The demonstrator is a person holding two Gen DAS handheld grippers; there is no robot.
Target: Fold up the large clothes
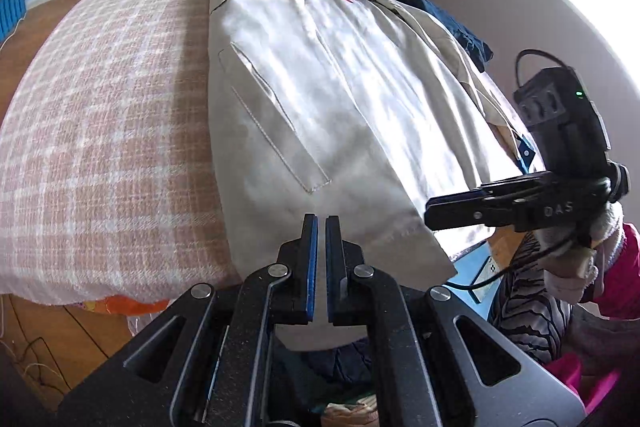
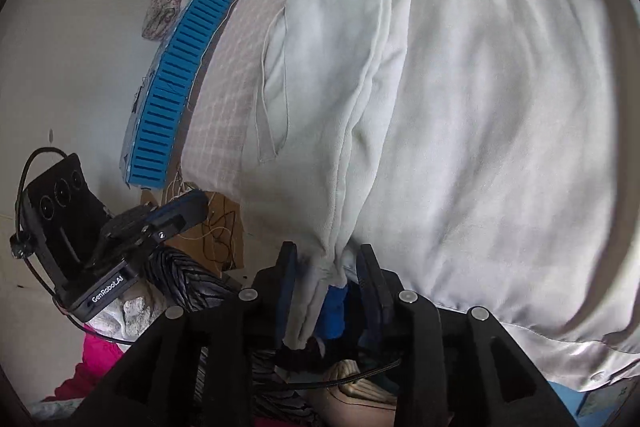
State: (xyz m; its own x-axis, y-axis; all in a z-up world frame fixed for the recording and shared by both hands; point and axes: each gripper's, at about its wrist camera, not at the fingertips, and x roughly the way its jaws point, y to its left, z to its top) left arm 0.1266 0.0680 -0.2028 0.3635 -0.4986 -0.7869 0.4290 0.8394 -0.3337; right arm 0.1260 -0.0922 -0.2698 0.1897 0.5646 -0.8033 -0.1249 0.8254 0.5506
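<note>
With the left gripper point(image 1: 322, 227) clenched empty, the right gripper point(image 2: 329, 267), jaws parted around the jacket point(image 1: 320, 87) hem, should release it flat at the bed point(image 1: 100, 127) edge.

Left wrist cam looks steeply down from the near edge of the checked bed point(image 1: 92, 131), along the white jacket point(image 1: 328, 99) toward the far rack. Right wrist cam sits much closer to that jacket point(image 2: 480, 107), at its near hem, also angled down. Both share the jacket's pocket side & the bed; each sees the other gripper.
</note>
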